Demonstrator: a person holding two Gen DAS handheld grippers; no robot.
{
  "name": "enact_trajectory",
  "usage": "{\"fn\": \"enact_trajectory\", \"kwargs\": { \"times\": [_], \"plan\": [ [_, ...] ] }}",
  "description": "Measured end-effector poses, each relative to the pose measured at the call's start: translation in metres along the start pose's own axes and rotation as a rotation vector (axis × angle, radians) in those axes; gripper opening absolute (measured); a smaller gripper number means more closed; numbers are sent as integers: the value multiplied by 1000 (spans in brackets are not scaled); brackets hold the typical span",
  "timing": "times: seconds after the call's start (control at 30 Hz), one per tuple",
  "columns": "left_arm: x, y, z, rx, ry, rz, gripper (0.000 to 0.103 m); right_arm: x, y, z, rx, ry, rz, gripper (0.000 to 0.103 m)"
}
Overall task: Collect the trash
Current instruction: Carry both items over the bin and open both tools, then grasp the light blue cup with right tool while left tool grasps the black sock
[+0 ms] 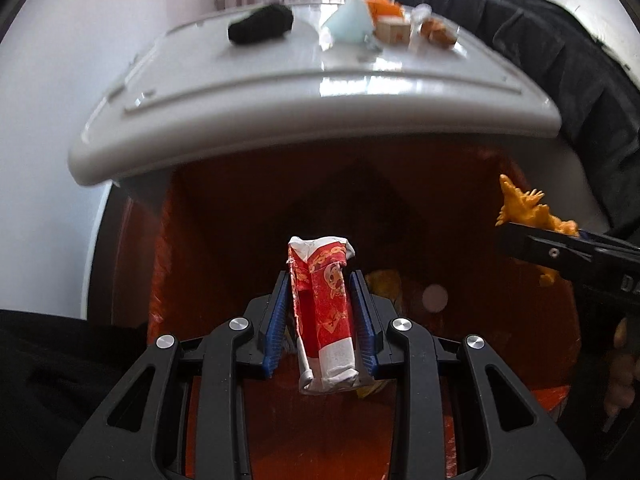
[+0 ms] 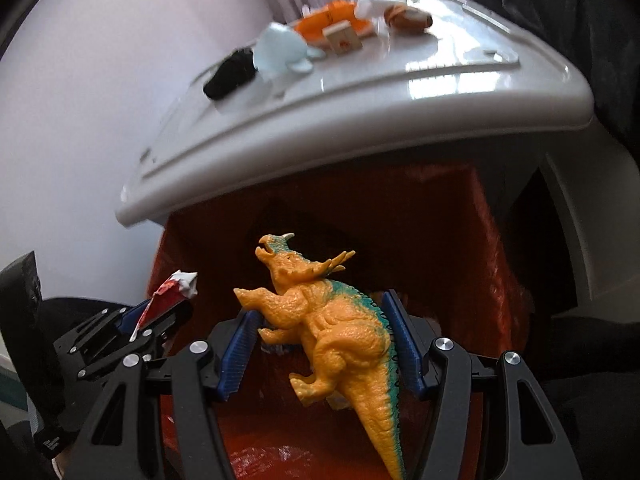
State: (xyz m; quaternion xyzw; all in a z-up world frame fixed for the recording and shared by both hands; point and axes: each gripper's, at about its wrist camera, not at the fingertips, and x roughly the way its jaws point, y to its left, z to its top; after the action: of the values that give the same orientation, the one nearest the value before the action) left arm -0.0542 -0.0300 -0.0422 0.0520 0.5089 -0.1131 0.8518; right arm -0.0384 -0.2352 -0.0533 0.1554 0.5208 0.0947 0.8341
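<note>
Both handheld grippers — left gripper [image 1: 326, 280], right gripper [image 2: 320, 312] — matte black plastic linkage arms w/ round silver screws, ribbed blue rubber pads [image 1: 276, 332]. Black puffy quilted jacket sleeve [image 1: 540, 40] — person's.

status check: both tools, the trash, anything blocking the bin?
Left tool shut on red carton. Right tool shut on orange dinosaur toy. Both over orange-lined bin. Drop path looks clear.

I am reading almost nothing here. The right tool's body [image 1: 624, 280] is showing white letters "DA", cut off by the frame edge. The red carton [image 1: 324, 312] is carrying gold characters, too blurred to read.
</note>
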Motion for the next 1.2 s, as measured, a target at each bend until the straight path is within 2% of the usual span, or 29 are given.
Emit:
{"fn": "enact_trajectory", "kwargs": {
  "times": [0.2,0.3,0.33,0.37,0.4,0.7,0.9,1.07,1.2],
  "plan": [
    [20,4,-4,1,59,15,31,14,-4,-3,-2,52,-26,61],
    [27,3,-5,7,89,40,39,23,-7,-1,12,88,-34,62],
    [29,4,-5,8,97,53,49,26,-8,-1,22,106,-41,69],
    [31,4,-6,4,100,62,65,29,-10,-1,37,118,-49,72],
    [31,5,-6,-2,100,63,70,29,-11,-1,47,118,-54,75],
    [36,11,-4,-32,126,65,70,18,-22,4,104,66,-63,76],
    [37,12,-2,-41,133,52,70,12,-18,15,97,40,-57,76],
    [39,11,0,-50,136,35,70,-5,-12,43,43,-15,-52,76],
    [36,5,4,-40,95,23,70,-11,-2,75,-16,-52,-33,76]
  ]
}}
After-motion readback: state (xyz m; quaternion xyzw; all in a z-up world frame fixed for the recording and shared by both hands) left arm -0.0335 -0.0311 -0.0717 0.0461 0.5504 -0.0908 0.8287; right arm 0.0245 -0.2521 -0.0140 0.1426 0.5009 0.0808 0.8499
